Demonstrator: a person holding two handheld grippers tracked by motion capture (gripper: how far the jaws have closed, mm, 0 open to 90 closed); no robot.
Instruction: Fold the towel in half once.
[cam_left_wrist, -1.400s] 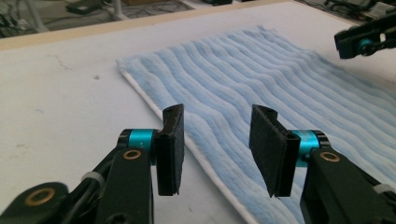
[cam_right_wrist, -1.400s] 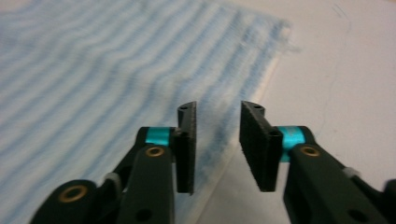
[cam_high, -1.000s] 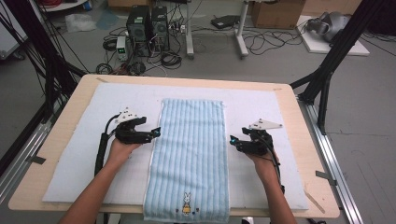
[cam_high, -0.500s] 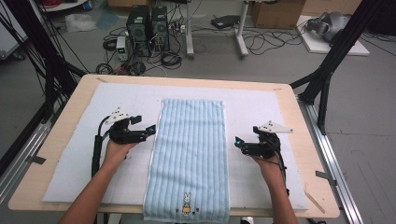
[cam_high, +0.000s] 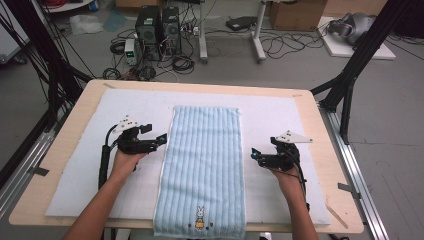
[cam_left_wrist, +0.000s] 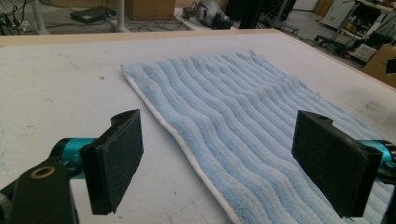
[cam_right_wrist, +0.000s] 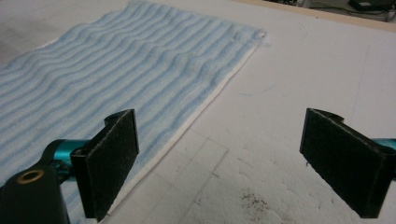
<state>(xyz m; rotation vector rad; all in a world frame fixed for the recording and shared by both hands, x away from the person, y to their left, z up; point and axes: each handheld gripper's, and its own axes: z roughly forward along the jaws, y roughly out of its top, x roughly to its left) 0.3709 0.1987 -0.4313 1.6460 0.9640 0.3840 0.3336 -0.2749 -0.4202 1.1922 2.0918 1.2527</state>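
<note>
Towel (cam_high: 202, 170), pale blue with ribbed stripes and a small rabbit motif at its near end, lies flat and lengthwise down the middle of the white mat (cam_high: 75, 165) that covers the wooden surface (cam_high: 60, 135); its near end hangs a little over the surface's front edge. In the high view the left gripper (cam_high: 161, 139) sits just beside the towel's left long edge and the right gripper (cam_high: 254, 154) near its right long edge, each held in a hand, both empty. Beyond the surface lie a grey floor, two computer towers (cam_high: 160, 25), loose cables and black frame legs.

From the left gripper view, the jaws stand wide apart with nothing between them; the towel (cam_left_wrist: 243, 135) runs away ahead, its white-hemmed edge passing between the two pads (cam_left_wrist: 119, 163).

From the right gripper view, the jaws are likewise spread wide and empty, the towel (cam_right_wrist: 116, 65) lying by the left pad (cam_right_wrist: 112, 158) and bare, slightly soiled mat under the rest.

Judging from this, the step in hand is taking hold of the long edges, probably for a fold. To do it well, each gripper should come down low so one pad slides under the hem, both at matching points along the length, and close together so the cloth lifts evenly without skewing.
</note>
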